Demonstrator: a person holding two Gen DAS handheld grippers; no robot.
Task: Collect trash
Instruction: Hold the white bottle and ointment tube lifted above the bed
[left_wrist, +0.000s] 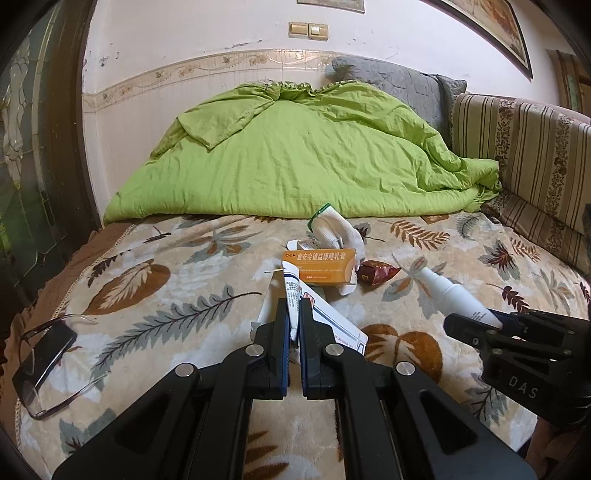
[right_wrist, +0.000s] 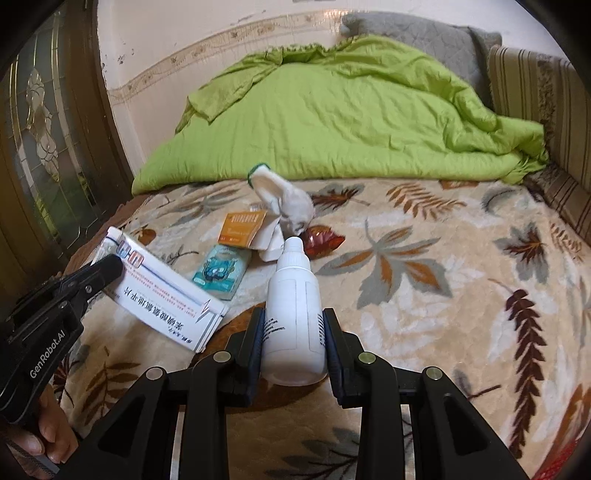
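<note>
My left gripper (left_wrist: 294, 306) is shut on the end of a white medicine box (left_wrist: 332, 321) with blue print, held just above the leaf-patterned blanket (left_wrist: 166, 295). The right wrist view shows the same box (right_wrist: 166, 295) slanting out from the left gripper (right_wrist: 110, 264). My right gripper (right_wrist: 294, 317) is shut on a white plastic bottle (right_wrist: 295, 314), cap pointing away. In the left wrist view the bottle (left_wrist: 450, 291) sticks out of the right gripper (left_wrist: 458, 323). Ahead on the blanket lie an orange box (left_wrist: 319, 266), a red wrapper (left_wrist: 378, 273), a teal packet (right_wrist: 219, 273) and a white glove (left_wrist: 332, 229).
A green quilt (left_wrist: 295, 155) is heaped across the back, with a grey pillow (left_wrist: 399, 81) behind it. A striped cushion (left_wrist: 524, 147) borders the right side. Glasses (left_wrist: 44, 362) lie on the blanket at the near left. A dark glazed door (right_wrist: 44, 147) stands to the left.
</note>
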